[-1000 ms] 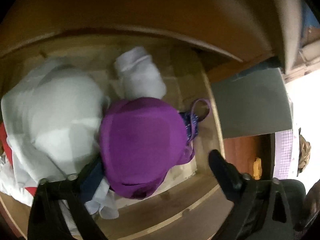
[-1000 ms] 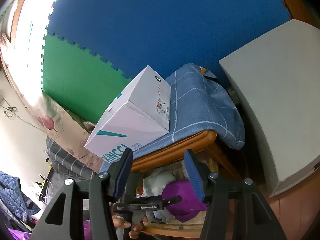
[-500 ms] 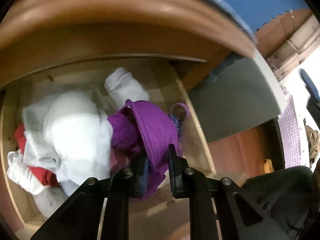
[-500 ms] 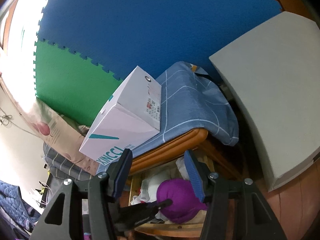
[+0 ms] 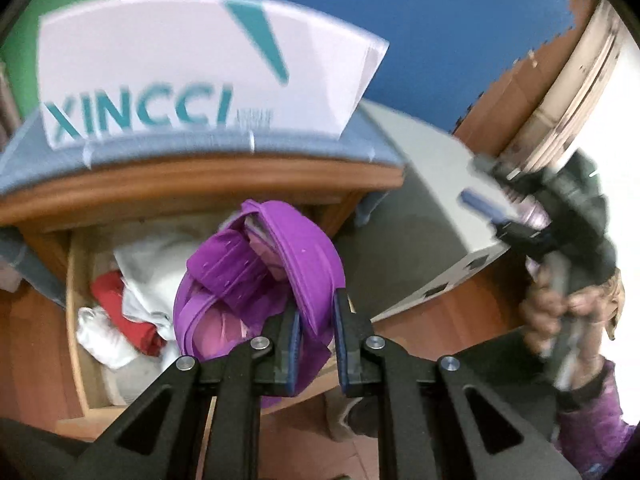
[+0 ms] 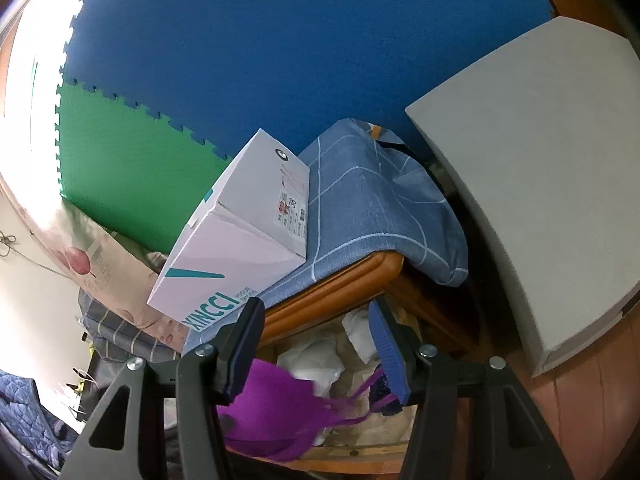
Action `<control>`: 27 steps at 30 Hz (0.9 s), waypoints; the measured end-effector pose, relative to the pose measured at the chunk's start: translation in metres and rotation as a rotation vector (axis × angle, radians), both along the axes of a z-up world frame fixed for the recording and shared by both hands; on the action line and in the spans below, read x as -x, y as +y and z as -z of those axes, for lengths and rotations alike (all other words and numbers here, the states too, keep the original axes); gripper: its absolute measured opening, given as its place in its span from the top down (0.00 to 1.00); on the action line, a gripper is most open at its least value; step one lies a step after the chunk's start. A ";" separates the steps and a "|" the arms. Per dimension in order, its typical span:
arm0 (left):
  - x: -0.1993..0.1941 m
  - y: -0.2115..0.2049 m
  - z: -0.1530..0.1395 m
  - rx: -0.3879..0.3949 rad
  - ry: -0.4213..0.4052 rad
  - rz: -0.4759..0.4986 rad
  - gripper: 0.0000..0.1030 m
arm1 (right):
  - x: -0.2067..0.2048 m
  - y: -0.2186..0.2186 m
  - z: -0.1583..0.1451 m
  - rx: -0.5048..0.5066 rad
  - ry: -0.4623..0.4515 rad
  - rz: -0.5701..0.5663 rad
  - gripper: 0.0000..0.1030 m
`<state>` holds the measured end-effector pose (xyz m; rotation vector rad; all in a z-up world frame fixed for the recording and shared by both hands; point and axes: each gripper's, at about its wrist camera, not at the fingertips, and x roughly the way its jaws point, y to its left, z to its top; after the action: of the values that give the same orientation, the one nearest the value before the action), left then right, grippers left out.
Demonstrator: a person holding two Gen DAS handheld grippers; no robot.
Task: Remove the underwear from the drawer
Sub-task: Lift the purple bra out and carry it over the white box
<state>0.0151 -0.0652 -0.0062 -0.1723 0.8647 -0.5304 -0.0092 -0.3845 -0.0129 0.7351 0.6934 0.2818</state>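
My left gripper (image 5: 316, 334) is shut on a purple bra (image 5: 276, 264) and holds it lifted above the open wooden drawer (image 5: 78, 320). The bra also shows in the right wrist view (image 6: 276, 408), raised over the drawer's front, its strap trailing back. White and red garments (image 5: 132, 280) lie in the drawer. My right gripper (image 6: 316, 354) is open and empty, held back from the drawer (image 6: 352, 454); it appears at the right of the left wrist view (image 5: 500, 216), in a hand.
A white XINCCI box (image 6: 240, 252) stands on a blue checked cloth (image 6: 376, 208) atop the wooden cabinet (image 6: 332, 284). A grey block (image 6: 532, 184) stands to the right. Blue and green foam mats (image 6: 280, 48) cover the wall.
My left gripper went from open around the bra to shut on it, then lifted it up and back out of the drawer. The right gripper barely moved.
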 end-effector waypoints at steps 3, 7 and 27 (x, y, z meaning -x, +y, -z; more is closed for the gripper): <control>0.011 0.007 -0.029 0.013 -0.049 0.007 0.88 | -0.001 0.001 0.001 0.005 0.006 -0.001 0.46; 0.028 0.015 -0.073 0.031 -0.113 0.016 0.88 | -0.003 0.002 0.002 0.005 0.013 0.001 0.46; -0.068 0.036 -0.266 0.071 -0.352 -0.083 0.88 | -0.002 0.004 0.002 0.008 0.006 -0.005 0.46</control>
<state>0.0830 -0.0291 0.2601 -0.1721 0.4947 -0.4956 -0.0067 -0.3810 -0.0149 0.7268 0.7021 0.2816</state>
